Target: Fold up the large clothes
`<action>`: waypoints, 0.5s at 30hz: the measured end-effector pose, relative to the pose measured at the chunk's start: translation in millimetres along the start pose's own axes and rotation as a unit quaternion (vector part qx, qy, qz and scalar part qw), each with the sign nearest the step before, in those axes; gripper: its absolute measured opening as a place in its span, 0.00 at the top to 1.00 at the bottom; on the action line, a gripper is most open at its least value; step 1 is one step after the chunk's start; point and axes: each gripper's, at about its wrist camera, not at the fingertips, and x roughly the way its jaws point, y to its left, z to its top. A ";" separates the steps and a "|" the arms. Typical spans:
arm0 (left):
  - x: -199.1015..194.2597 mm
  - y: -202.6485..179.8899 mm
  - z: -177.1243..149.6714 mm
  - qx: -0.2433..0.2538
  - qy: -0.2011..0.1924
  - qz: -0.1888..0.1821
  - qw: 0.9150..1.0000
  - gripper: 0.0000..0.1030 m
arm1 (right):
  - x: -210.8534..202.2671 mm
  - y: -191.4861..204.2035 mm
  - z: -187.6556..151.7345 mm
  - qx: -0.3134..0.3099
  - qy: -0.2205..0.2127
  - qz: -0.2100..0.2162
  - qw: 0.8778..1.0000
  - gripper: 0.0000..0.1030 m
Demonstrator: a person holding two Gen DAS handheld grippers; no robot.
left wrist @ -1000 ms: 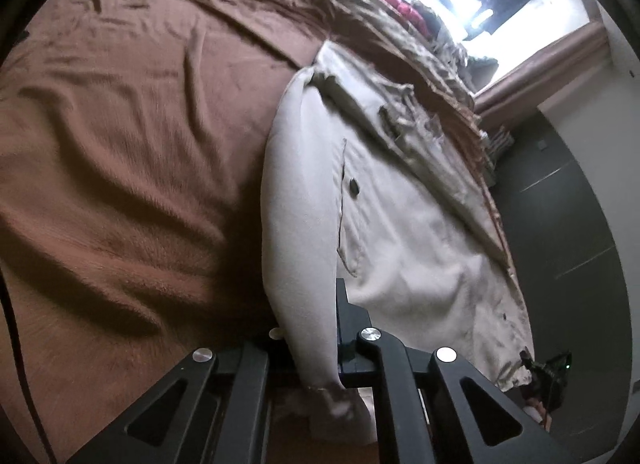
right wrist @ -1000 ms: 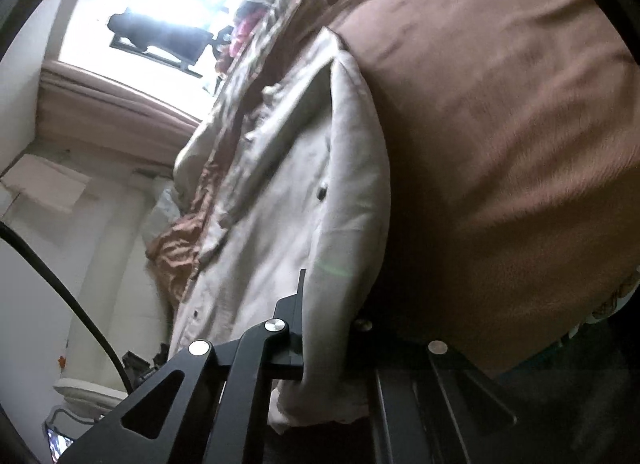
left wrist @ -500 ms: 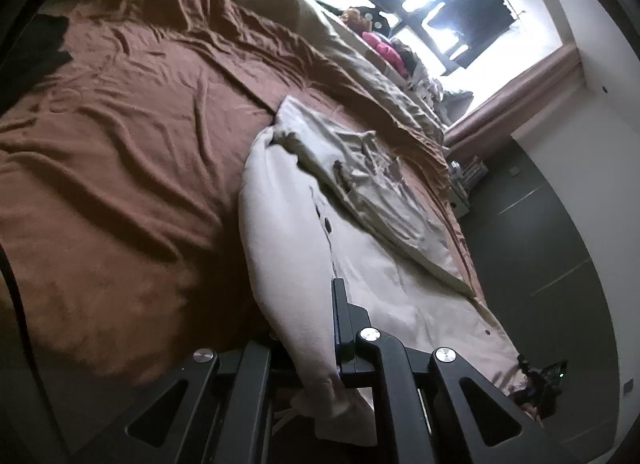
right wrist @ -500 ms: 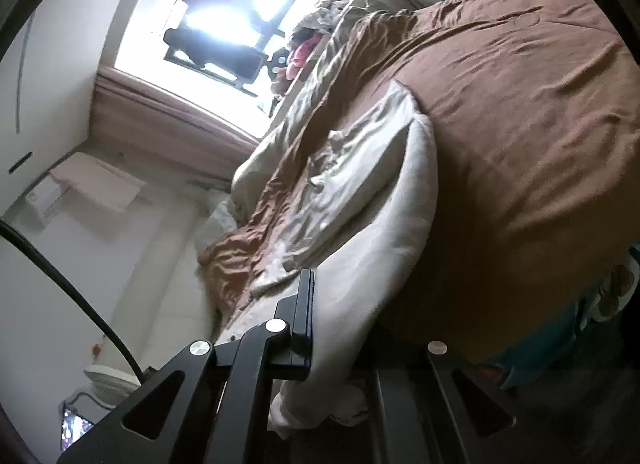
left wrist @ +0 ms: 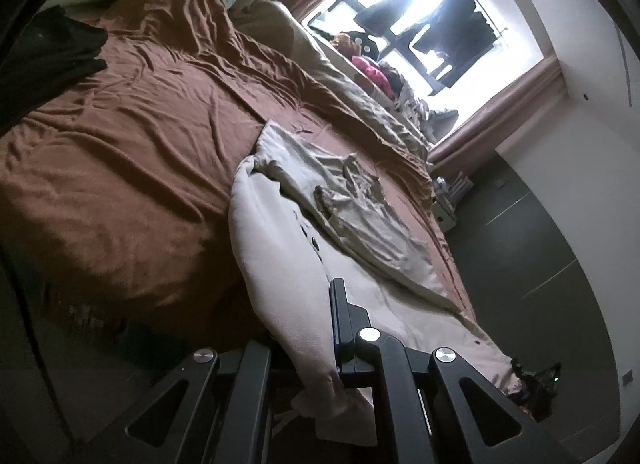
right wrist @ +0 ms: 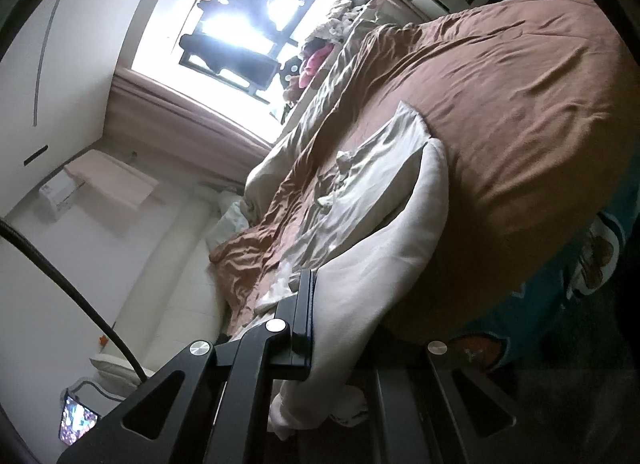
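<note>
A large cream jacket with dark buttons lies stretched over the brown bedspread, its far part crumpled. My left gripper is shut on the near edge of this jacket, and bunched cloth hangs below its jaws. In the right wrist view the same jacket runs from the bed toward me. My right gripper is shut on another bunch of its near edge. Both grippers hold the cloth lifted off the bed's near side.
A black garment lies on the bed's far left. A beige duvet and toys line the bright window. Dark cabinet fronts stand to the right. A lit phone screen and a black cable show at left.
Both grippers have pulled back and up from the bed with the jacket's edge. The jacket now stretches out longer, and more of the room and window shows.
</note>
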 end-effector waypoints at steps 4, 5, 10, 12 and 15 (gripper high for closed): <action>-22.4 -0.5 -10.6 -0.003 -0.012 -0.007 1.000 0.95 | -17.4 0.2 -7.1 0.001 -0.008 0.003 1.000 0.99; -27.2 -1.6 -12.2 -0.003 -0.014 -0.007 1.000 0.95 | -21.2 1.7 -8.8 -0.001 -0.009 0.004 1.000 0.99; -55.0 -16.4 -11.7 0.006 -0.035 -0.015 0.999 0.95 | -34.3 9.8 -9.2 -0.010 -0.015 0.014 1.000 0.99; -62.6 -23.7 -8.7 0.012 -0.042 -0.021 0.999 0.95 | -37.2 13.9 -6.2 -0.015 -0.019 0.019 1.000 0.99; -70.9 -32.0 -4.1 0.016 -0.050 -0.025 0.998 0.95 | -40.2 17.4 2.5 -0.021 -0.029 0.029 0.999 0.99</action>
